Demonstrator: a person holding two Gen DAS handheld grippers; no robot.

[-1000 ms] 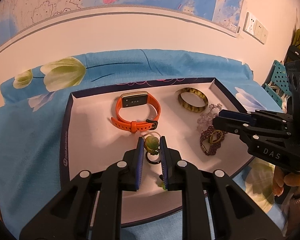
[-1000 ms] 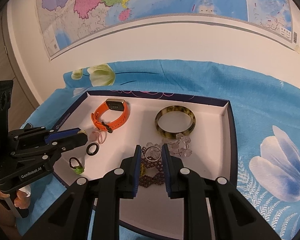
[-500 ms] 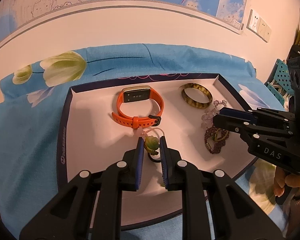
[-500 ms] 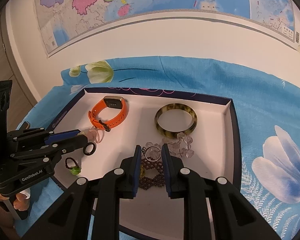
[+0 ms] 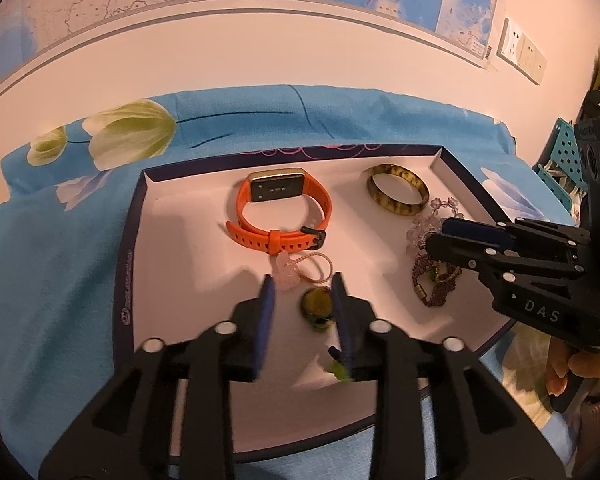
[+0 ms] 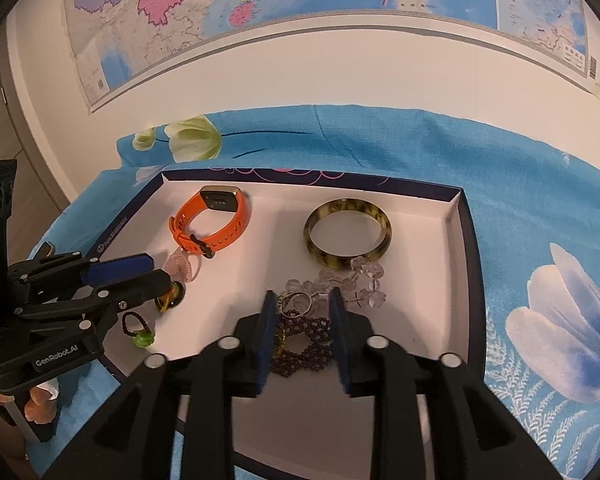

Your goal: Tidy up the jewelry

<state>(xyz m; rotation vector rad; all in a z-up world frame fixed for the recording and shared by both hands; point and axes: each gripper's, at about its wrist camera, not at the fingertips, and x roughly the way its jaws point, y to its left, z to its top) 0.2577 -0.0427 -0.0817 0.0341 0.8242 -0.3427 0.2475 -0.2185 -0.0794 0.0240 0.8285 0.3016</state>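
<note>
A white tray [image 5: 180, 264] with a dark rim holds an orange watch [image 5: 284, 212], a mottled bangle [image 5: 396, 194], a pink charm on a cord [image 5: 288, 272], clear beads [image 6: 360, 276] and a dark bead bracelet [image 6: 304, 340]. My left gripper [image 5: 302, 292] is open; an amber-green ring [image 5: 318, 306] lies blurred between its fingers on the tray. It also shows in the right wrist view [image 6: 170, 294]. A small black cord with a green bead [image 6: 140, 330] lies near the tray's front left edge. My right gripper [image 6: 302, 312] is open over the dark bracelet and a silver ring [image 6: 296, 304].
The tray [image 6: 420, 320] sits on a blue flowered cloth [image 6: 540, 240]. A wall with a map [image 6: 260, 0] stands behind. A teal perforated rack [image 5: 560, 160] is at the far right of the left wrist view.
My left gripper has opened and let go of the amber-green ring, which now lies on the tray. My right gripper has opened a little wider over the dark bracelet.
</note>
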